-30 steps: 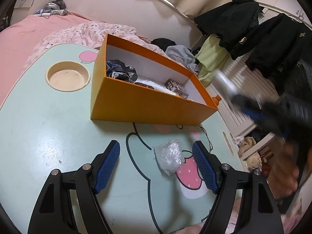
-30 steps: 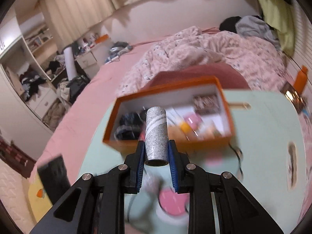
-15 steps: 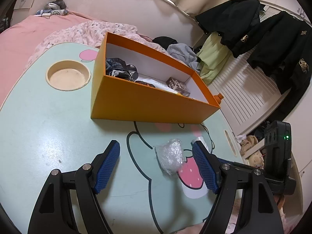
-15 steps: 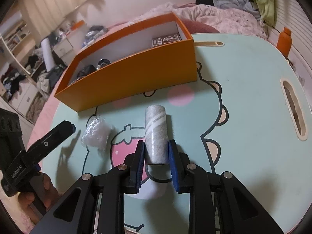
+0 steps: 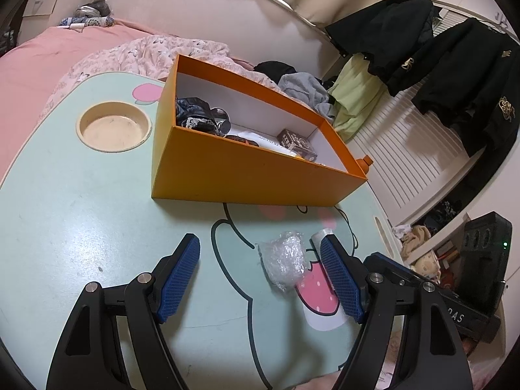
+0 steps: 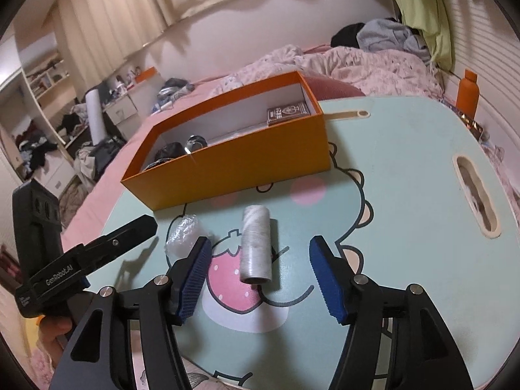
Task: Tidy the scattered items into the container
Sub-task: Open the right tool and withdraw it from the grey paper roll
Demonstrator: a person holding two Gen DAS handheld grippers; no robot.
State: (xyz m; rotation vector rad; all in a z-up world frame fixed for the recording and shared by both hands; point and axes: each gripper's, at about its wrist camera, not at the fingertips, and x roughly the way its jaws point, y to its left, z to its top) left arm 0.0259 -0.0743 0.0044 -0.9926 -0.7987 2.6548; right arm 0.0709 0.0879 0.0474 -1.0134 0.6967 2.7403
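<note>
An orange box stands on the mint-green table and holds several items; it also shows in the right wrist view. A grey-white roll lies flat on the table between the fingers of my open right gripper, untouched. A crumpled clear plastic wad lies between the fingers of my open left gripper, nearer the right finger; it also shows in the right wrist view. The roll's end peeks out behind my left gripper's right finger.
A round cup recess sits in the table at the left. A slot handle is cut near the table's right edge. An orange bottle stands beyond the table. A bed with pink bedding lies behind.
My right gripper came down from above the box with the roll, set it on the table and opened. The left gripper has stayed still.
</note>
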